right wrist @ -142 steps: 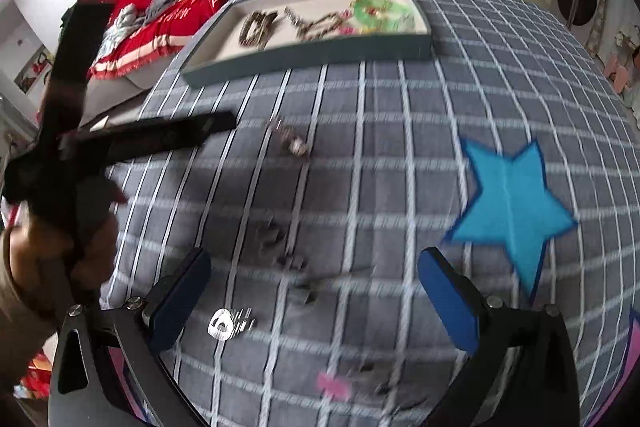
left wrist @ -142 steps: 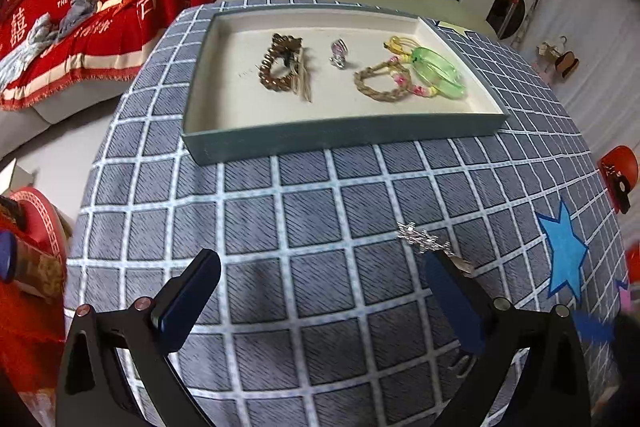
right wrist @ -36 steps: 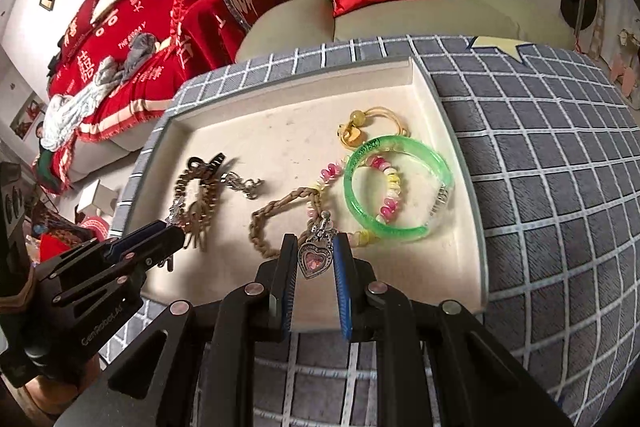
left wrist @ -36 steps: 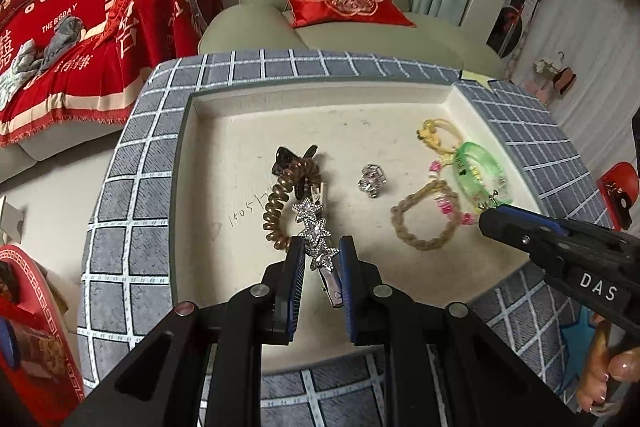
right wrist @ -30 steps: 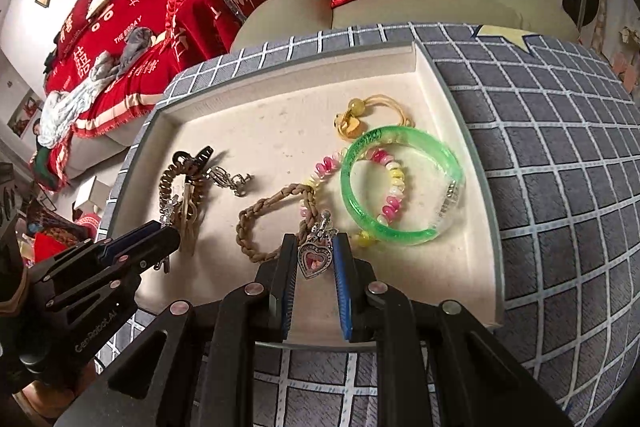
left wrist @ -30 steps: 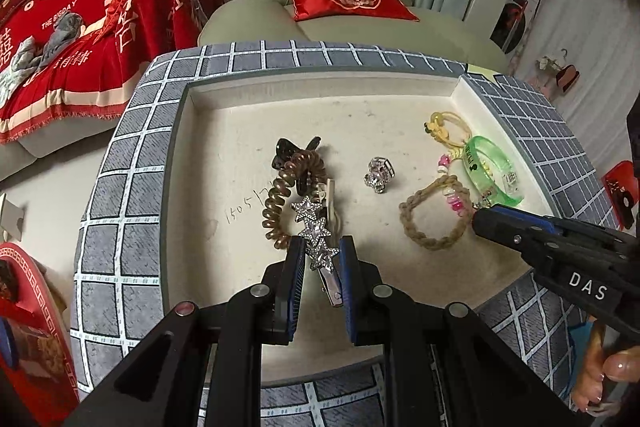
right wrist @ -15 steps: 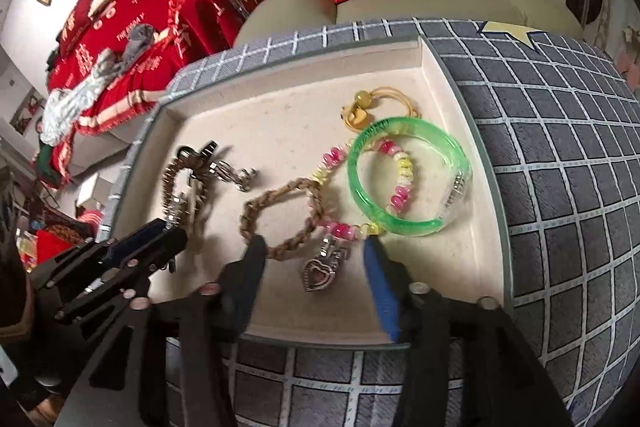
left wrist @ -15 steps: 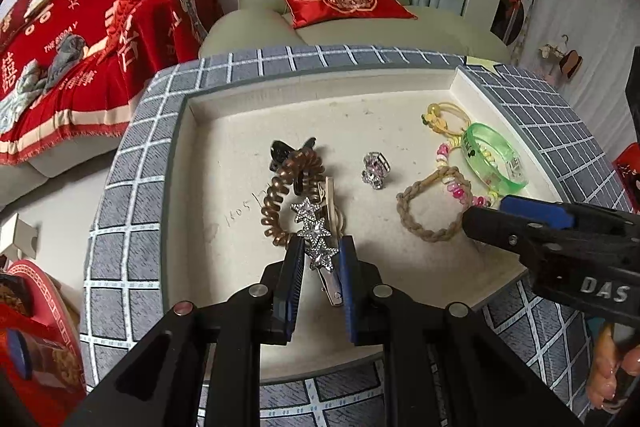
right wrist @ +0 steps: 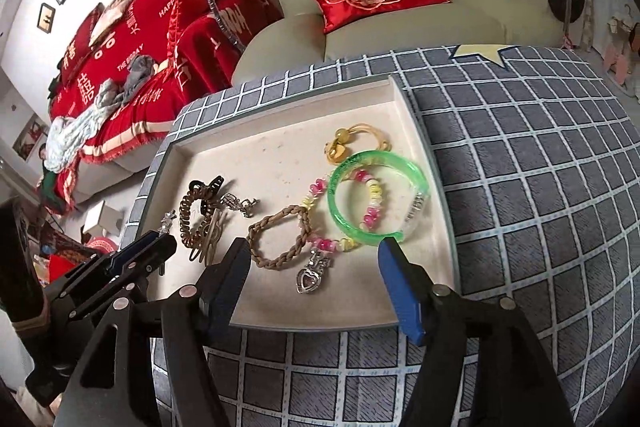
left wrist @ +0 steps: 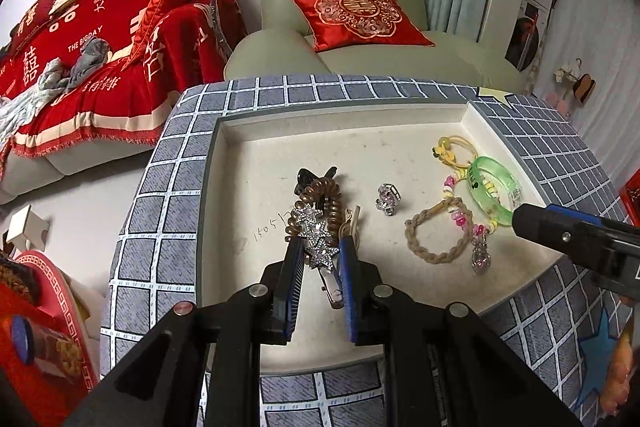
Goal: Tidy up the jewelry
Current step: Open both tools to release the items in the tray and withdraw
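My left gripper (left wrist: pixel 320 255) is shut on a silver star hair clip (left wrist: pixel 316 235), held low over the cream tray (left wrist: pixel 208 187) beside a brown spiral hair tie (left wrist: pixel 320 195). My right gripper (right wrist: pixel 313 247) has its jaws opening wide over the tray's near edge (right wrist: pixel 320 323). A silver heart pendant (right wrist: pixel 310 277) lies loose on the tray floor between its fingers, touching neither pad. In the left wrist view the pendant (left wrist: pixel 480 255) lies just left of the right gripper's fingertip (left wrist: pixel 524 221).
The tray also holds a green bangle (right wrist: pixel 376 195), a braided bracelet (right wrist: pixel 280 235), a bead bracelet (right wrist: pixel 372 215), a yellow hair tie (right wrist: pixel 348 143) and a small silver charm (left wrist: pixel 387 198). It sits on a grey checked tablecloth (right wrist: pixel 540 187). A green armchair (left wrist: pixel 360 39) stands behind.
The right gripper's jaws have spread and let go of the heart pendant, which now lies in the tray; the gripper has lifted slightly. The left gripper still holds the star clip.
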Demonstrator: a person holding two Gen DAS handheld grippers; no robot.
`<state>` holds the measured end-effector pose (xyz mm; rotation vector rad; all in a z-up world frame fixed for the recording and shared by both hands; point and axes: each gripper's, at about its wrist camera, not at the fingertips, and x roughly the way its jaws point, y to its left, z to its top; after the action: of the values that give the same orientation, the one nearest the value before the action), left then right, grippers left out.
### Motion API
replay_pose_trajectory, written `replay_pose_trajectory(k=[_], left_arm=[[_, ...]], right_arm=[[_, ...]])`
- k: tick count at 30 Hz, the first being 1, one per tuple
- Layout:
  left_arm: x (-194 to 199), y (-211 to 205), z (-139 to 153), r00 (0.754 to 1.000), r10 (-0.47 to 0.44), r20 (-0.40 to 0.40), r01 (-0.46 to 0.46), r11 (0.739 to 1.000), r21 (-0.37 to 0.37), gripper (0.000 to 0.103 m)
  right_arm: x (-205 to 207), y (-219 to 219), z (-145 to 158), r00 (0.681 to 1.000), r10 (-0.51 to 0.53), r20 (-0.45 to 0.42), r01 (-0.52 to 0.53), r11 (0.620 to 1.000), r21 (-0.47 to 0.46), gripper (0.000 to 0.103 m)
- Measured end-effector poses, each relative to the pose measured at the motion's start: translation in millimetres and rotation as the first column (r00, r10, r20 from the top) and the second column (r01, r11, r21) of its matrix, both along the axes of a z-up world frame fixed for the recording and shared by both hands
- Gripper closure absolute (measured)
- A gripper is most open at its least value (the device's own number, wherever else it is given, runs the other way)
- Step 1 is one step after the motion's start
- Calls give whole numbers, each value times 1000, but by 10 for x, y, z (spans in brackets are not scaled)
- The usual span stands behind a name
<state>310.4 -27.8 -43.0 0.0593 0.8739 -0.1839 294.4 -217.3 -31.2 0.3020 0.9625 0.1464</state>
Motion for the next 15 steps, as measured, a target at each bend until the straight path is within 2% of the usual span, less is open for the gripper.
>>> replay_pose_trajectory(k=[2,3,4,6,8,15], left_arm=[[-25,-5,23,1000,0,8,0,1000,5,67],[-41,-2,42,1000,2,13,-2,1000,7,54],[-59,7,68,1000,8,17,-8,1000,9,3],[-139,50,145,996,44,72,-45,999,8,0],[-163,65,179,997,36,68,-36,999,0,0],[-418,136,187,994,65,83,-65,998,-6,0]], right_arm=[[-31,-33,21,1000,-4,6,4,1000,-2,29],[-48,-45,32,1000,-7,10,7,1000,-4,29],[-69,-54,41,1000,-9,14,9,1000,-5,28],[-109,-79,65,1000,-14,22,14,1000,-5,28],[-162,-88,86,999,-14,31,15,1000,-13,23],[-425,-12,103,996,-9,87,17,995,-97,18]])
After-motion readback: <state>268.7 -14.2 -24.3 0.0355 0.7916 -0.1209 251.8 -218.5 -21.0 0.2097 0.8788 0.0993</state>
